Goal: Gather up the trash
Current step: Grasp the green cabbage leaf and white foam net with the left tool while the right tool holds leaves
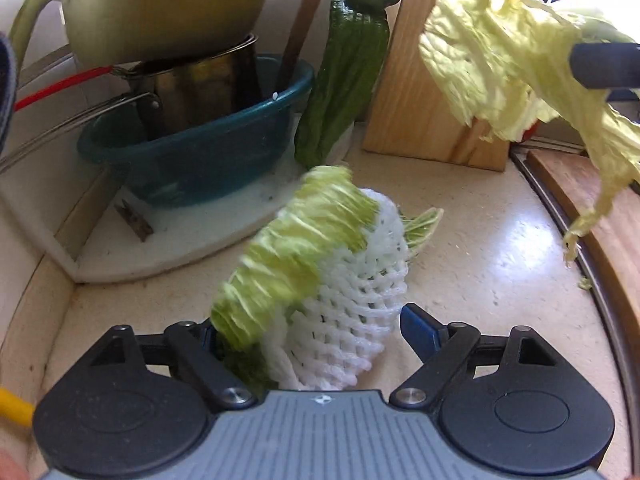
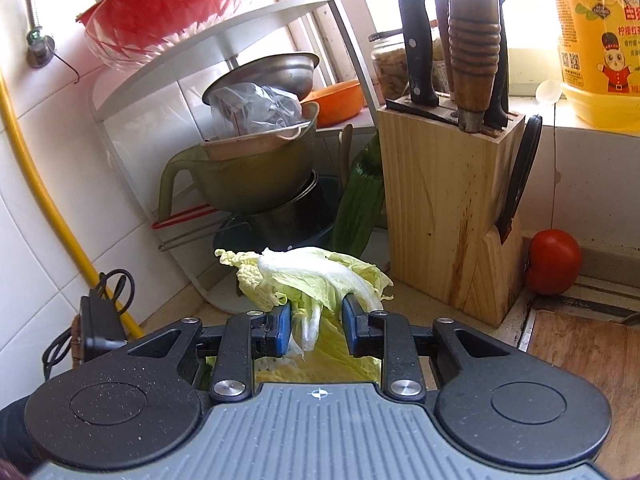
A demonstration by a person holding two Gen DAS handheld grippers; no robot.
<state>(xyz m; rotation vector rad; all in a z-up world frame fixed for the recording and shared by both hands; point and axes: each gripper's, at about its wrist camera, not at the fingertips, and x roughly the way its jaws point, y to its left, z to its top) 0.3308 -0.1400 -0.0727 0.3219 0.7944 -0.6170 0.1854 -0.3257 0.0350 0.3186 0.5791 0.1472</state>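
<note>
In the left wrist view a white foam fruit net (image 1: 352,312) with a green cabbage leaf (image 1: 296,256) draped over it lies between the fingers of my left gripper (image 1: 312,332). The jaws stand wide apart and the leaf is motion-blurred. My right gripper (image 2: 316,324) is shut on a bunch of pale cabbage leaves (image 2: 312,276) and holds them above the counter. Those leaves (image 1: 512,64) hang at the upper right of the left wrist view, with a black finger (image 1: 604,66) of the right gripper beside them.
A wooden knife block (image 2: 444,208) stands on the cream counter (image 1: 480,264). A teal basin (image 1: 200,148) with stacked pots sits on a white rack base. A green pepper (image 1: 348,76) leans against the block. A tomato (image 2: 554,262) and a wooden cutting board (image 2: 580,360) lie to the right.
</note>
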